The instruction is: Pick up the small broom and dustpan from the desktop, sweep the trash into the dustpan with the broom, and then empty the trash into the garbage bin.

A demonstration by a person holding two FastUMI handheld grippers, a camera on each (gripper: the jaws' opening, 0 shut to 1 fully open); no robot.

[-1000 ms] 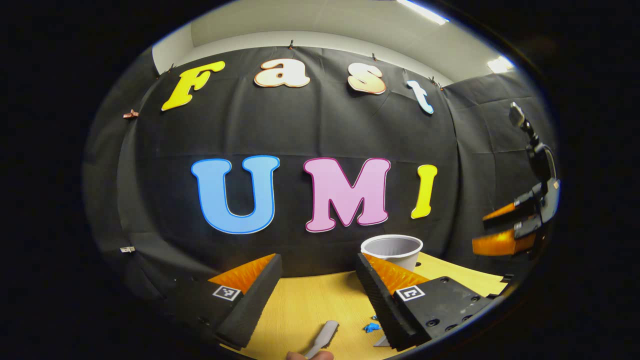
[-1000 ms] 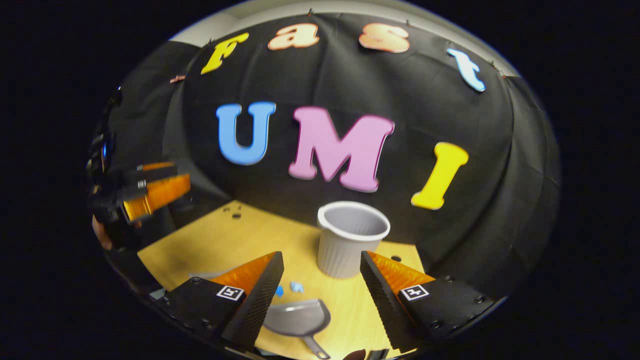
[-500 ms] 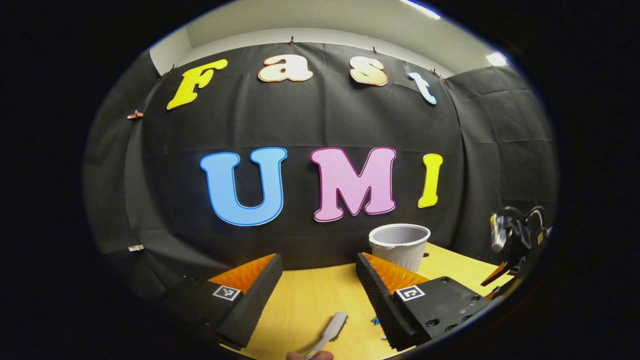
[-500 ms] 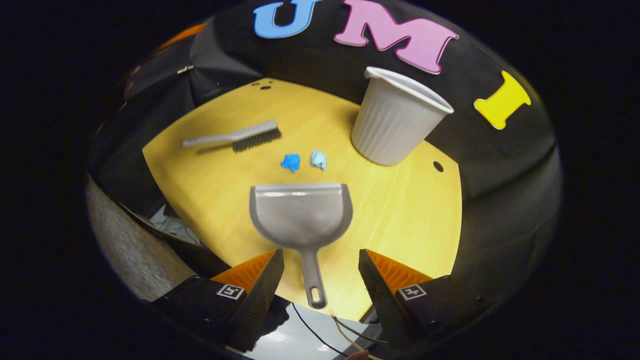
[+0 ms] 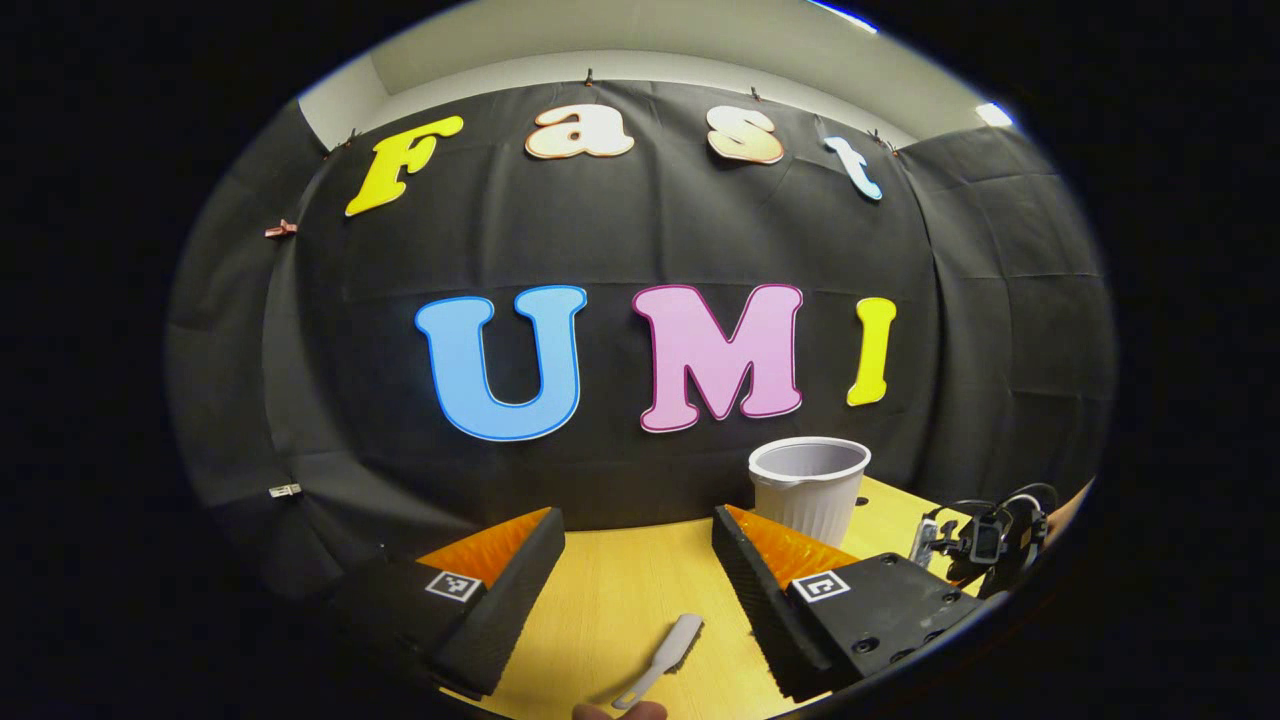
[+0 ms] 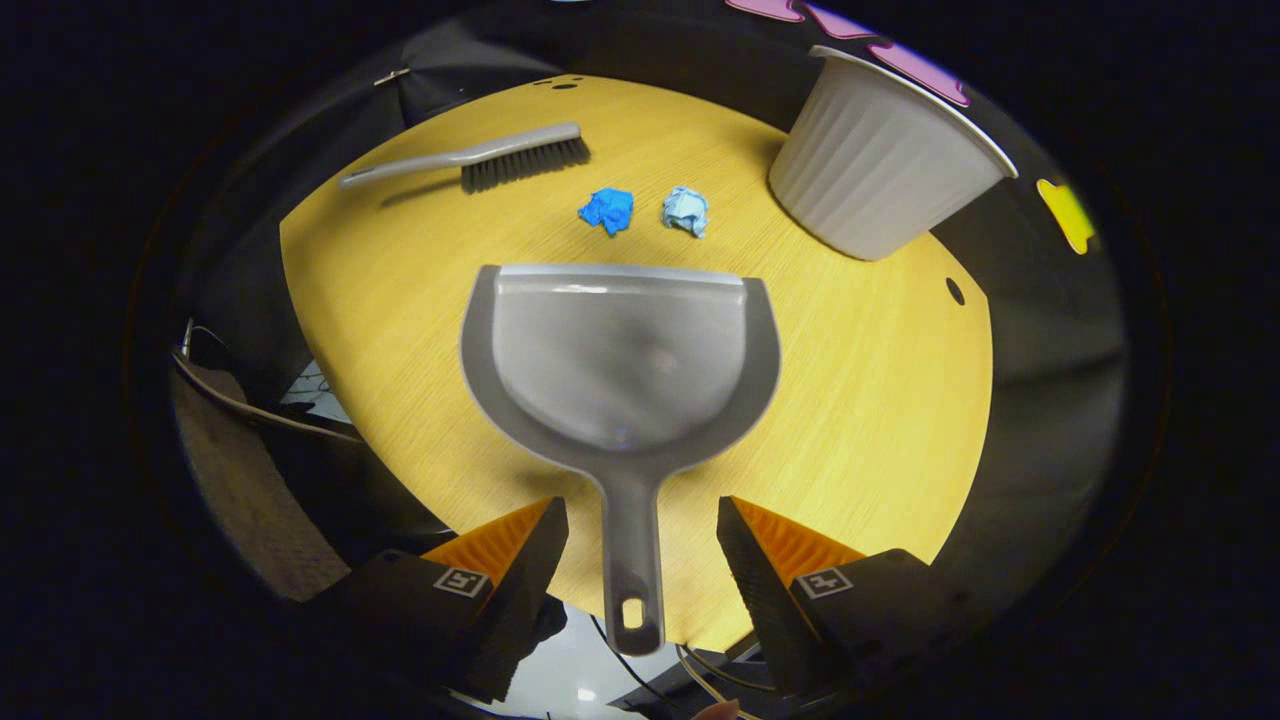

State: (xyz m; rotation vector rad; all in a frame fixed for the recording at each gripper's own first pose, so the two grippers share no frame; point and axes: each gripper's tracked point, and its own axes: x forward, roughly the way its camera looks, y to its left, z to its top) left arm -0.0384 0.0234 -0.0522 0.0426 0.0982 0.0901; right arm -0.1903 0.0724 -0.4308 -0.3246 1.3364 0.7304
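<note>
Grey plastic dustpan (image 6: 620, 360) flat on round yellow wooden table (image 6: 880, 420), handle between spread fingers of right gripper (image 6: 640, 545), untouched; grey broom (image 6: 480, 162) far left, two blue paper scraps (image 6: 645, 211) beyond pan, ribbed white bin (image 6: 880, 170) far right; left gripper (image 5: 640, 555) released above broom handle

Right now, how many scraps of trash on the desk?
2: a dark blue scrap and a pale blue scrap, side by side between the dustpan and brush. None hidden that I can tell.
</note>
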